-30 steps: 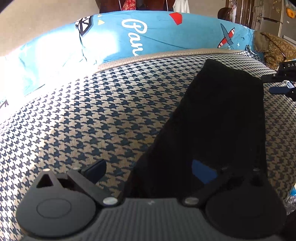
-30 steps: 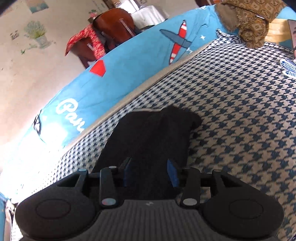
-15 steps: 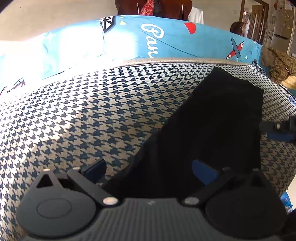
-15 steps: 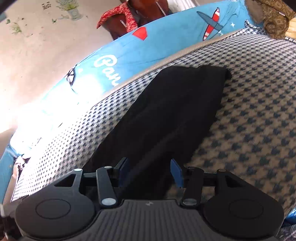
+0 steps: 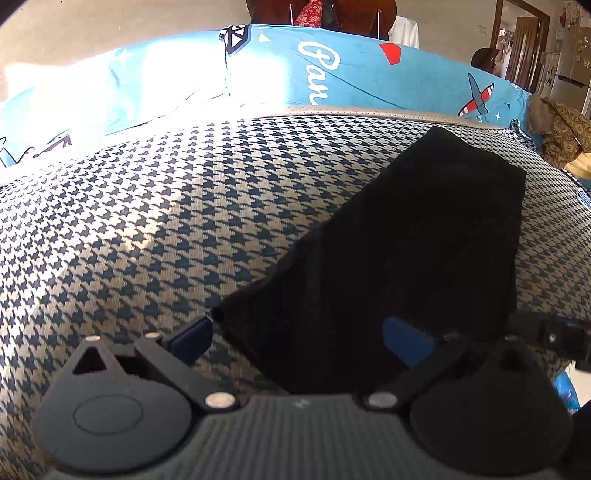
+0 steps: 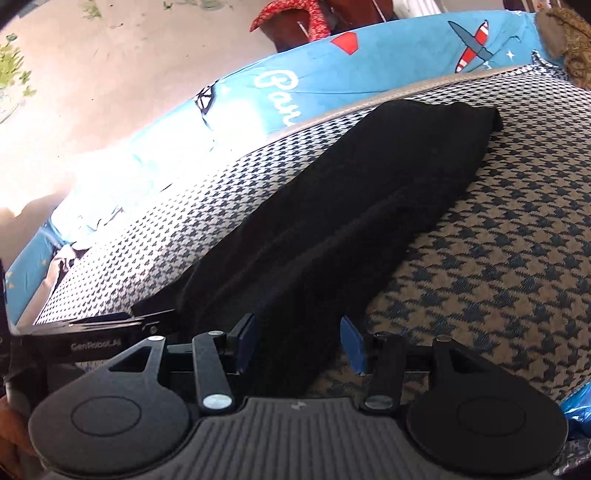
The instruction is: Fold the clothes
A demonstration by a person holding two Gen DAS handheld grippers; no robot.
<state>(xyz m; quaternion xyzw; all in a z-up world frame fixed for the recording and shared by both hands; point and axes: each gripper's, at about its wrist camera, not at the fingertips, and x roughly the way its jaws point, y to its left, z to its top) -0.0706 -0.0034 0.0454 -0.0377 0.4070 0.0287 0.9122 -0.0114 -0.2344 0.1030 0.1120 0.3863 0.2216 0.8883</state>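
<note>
Your left hand-held gripper [image 5: 297,338] is spread wide, blue-padded fingers [image 5: 192,338] apart, low over the near end of the long black folded garment [image 5: 417,240]. The left finger stands just outside the garment's near corner; the right finger lies over the dark cloth. Nothing is pinched.

Your right hand-held gripper [image 6: 299,345] is also spread, its blue pads [image 6: 245,341] straddling the same black garment [image 6: 351,206] at its near right edge. The cloth runs between the fingers without being clamped. From the right wrist view the left hand-held gripper's black body enters at the left, beside the garment's other near corner.

The garment lies flat as a narrow strip on the navy-and-beige houndstooth bed cover [image 5: 166,221], running from your grippers away toward the far edge of the bed. Soft lengthwise creases show in the right wrist view. No container is in view.

Beyond the far end of the garment a beige border strip edges the houndstooth cover, and behind it stands a bright blue printed sheet [image 5: 351,77] with white lettering and red aeroplane motifs. At the far right lies a brown patterned bundle of cloth [image 5: 561,129], well apart from the garment. A dark wooden chair [image 6: 306,22] draped with red fabric stands behind the blue sheet, against a plain wall.
</note>
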